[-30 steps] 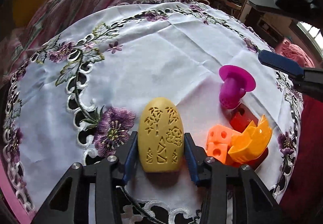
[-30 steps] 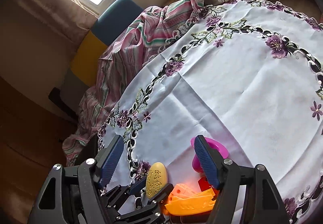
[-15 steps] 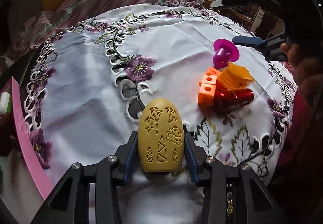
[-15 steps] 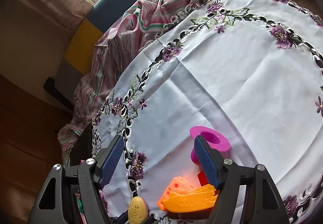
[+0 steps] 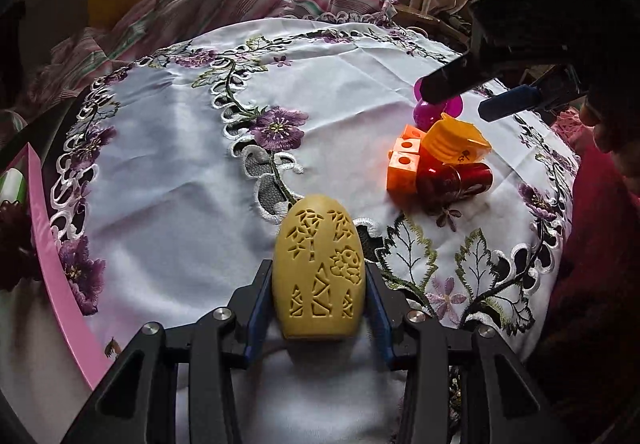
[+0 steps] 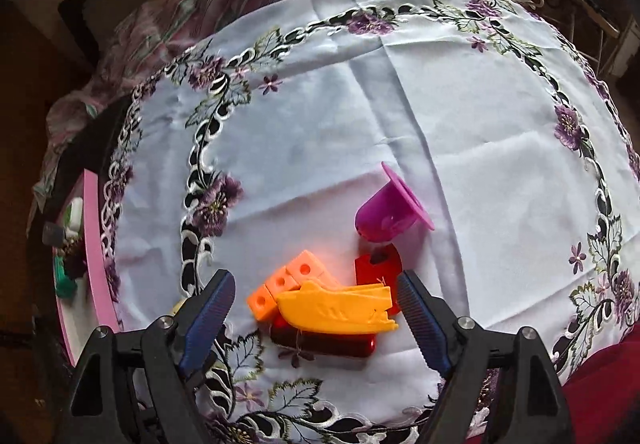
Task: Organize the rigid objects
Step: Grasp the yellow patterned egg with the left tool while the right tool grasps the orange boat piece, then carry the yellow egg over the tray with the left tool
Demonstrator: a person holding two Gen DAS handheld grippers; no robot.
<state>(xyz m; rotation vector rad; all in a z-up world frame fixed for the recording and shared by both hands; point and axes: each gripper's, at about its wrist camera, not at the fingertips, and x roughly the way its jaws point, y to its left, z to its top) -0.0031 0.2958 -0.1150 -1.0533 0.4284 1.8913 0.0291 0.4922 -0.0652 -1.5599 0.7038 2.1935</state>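
My left gripper [image 5: 319, 286] is shut on a yellow egg-shaped toy [image 5: 319, 274] with carved patterns, held above the near part of the embroidered tablecloth [image 5: 180, 172]. A toy pile lies to the right: orange holed blocks [image 5: 404, 160], a yellow-orange boat [image 5: 456, 142], a red cylinder [image 5: 456, 180] and a purple flanged cup [image 5: 430, 112]. My right gripper [image 6: 316, 302] is open, its jaws spread either side of the boat [image 6: 340, 310] and above the pile; the blocks [image 6: 284, 284], red cylinder [image 6: 324, 342] and purple cup [image 6: 390, 214] show there.
A pink-rimmed tray [image 5: 52, 248] with small items sits at the table's left edge, also in the right wrist view [image 6: 94, 244]. A striped cloth [image 5: 224, 0] is heaped at the far side. The right gripper's body [image 5: 516, 44] hangs over the pile.
The left gripper has drawn back toward the near left with the egg toy; the pile now lies farther off. The right gripper has tilted down over the pile.
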